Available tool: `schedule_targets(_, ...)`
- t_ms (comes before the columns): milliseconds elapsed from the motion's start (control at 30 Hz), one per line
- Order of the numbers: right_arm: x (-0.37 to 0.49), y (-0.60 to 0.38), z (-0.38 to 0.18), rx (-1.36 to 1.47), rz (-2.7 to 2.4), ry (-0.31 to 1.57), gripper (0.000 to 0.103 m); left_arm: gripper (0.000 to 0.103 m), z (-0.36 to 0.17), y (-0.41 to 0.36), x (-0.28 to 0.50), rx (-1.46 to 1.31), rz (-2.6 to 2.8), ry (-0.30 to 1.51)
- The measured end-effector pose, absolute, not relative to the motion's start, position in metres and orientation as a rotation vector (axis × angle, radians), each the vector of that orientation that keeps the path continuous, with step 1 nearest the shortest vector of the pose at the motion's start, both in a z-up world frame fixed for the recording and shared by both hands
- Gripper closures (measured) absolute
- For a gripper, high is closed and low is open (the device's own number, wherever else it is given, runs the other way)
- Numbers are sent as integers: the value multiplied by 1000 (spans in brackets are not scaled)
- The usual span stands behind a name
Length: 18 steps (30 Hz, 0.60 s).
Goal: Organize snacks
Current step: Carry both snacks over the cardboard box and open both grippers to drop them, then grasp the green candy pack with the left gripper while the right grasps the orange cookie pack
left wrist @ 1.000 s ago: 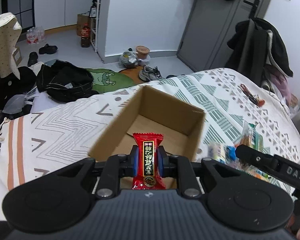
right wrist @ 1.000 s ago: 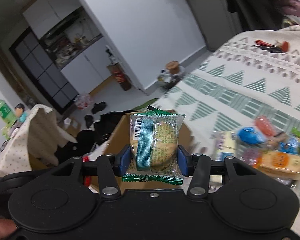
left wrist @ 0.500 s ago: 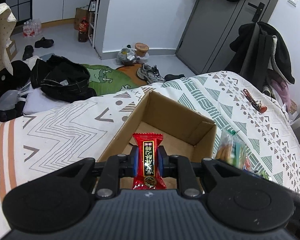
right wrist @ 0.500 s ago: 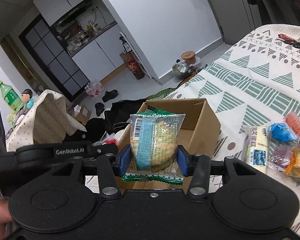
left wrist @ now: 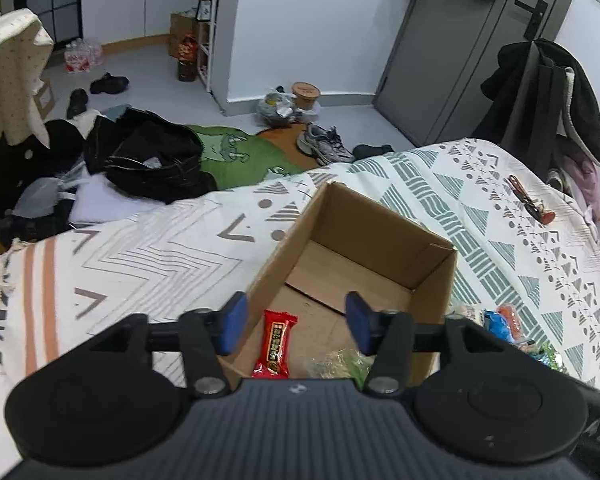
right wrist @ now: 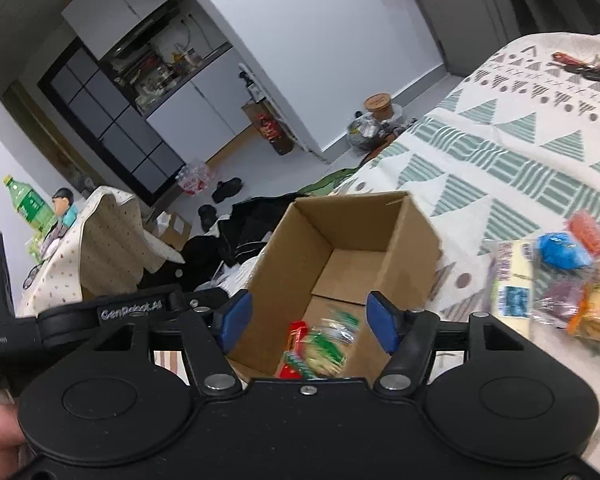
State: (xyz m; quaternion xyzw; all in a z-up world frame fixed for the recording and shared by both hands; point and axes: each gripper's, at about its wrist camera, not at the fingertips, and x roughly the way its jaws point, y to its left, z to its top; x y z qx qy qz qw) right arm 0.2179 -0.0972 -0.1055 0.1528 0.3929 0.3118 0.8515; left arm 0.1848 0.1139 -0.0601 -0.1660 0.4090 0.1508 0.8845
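Nearest to me, both grippers hung over the near end of the cardboard box [left wrist: 432, 280]. The left gripper [left wrist: 296, 320] had its blue pads spread and its jaws were opening, nothing pressed between them; the red candy bar [left wrist: 275, 349] lay below on the box floor, near the left wall. The right gripper [right wrist: 308, 322] was likewise released, jaws opening, and the green-edged biscuit packet [right wrist: 330, 344] showed blurred beneath it, just beside the red bar, so I judged it was dropping or only just landed.

The risks I saw were small. The box stood on a soft patterned bedspread [left wrist: 140, 256], and a finger catching its near rim on the way out could tip or shove it. The two tools were close together over the same opening, and could knock each other if both drew back at once. The biscuits might crack if the fall was hard.

To the right of the box lay the remaining snacks [right wrist: 560, 280]: a pale blueberry packet, a blue wrapper, orange ones, heaped and touching. Slippery wrappers in a heap could mean a pinch that lifted two, or slid off one.

Farther off on the bedspread, well apart, a red-handled tool [left wrist: 530, 204] could be mistaken for a snack.
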Motion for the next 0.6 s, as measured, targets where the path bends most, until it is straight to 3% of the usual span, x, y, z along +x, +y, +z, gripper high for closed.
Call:
schedule_targets(200,214,-121,-94,324,596,838,33,26,-50,106,177,-312,312,845)
schedule_targets(600,204,-168,-84,271,524,857,22,23,-35,74,163,-282,263,840)
